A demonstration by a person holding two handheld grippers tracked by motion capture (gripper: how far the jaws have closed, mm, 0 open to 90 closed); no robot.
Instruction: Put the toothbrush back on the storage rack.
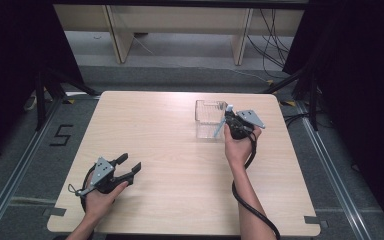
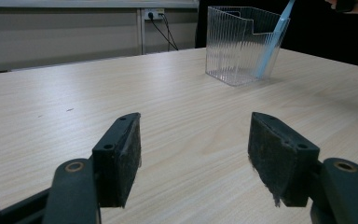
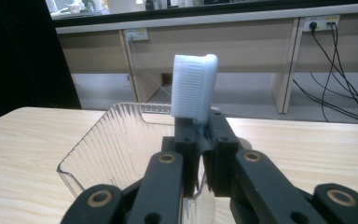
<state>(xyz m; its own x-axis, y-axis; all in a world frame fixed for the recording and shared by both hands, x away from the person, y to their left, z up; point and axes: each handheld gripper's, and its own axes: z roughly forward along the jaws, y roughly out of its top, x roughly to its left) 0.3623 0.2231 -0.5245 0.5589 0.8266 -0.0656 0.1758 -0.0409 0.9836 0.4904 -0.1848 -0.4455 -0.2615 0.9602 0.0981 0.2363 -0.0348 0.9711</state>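
Toothbrush [image 3: 195,86] pinched near its neck in your right hand-held gripper [image 3: 204,140], handle slanting down into bin [image 1: 207,119] just below, for upright drop. Left hand-held gripper [image 2: 193,154] spread, idle on surface [image 1: 180,165], well apart.

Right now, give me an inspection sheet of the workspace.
Surface: light wood table, bare apart from the job's things.
Job's things: clear ribbed container upright at the far right; blue toothbrush with its handle down inside it, bristle head up.
Clutter: nothing seen.
Grippers: right hand-held gripper shut on the toothbrush neck, at the container's rim; left hand-held gripper open, holding nothing, low over the near left of the table.
Cables: black cable trailing from the right hand-held gripper.
Surroundings: dark curtains at both sides, wall sockets, desk legs beyond.
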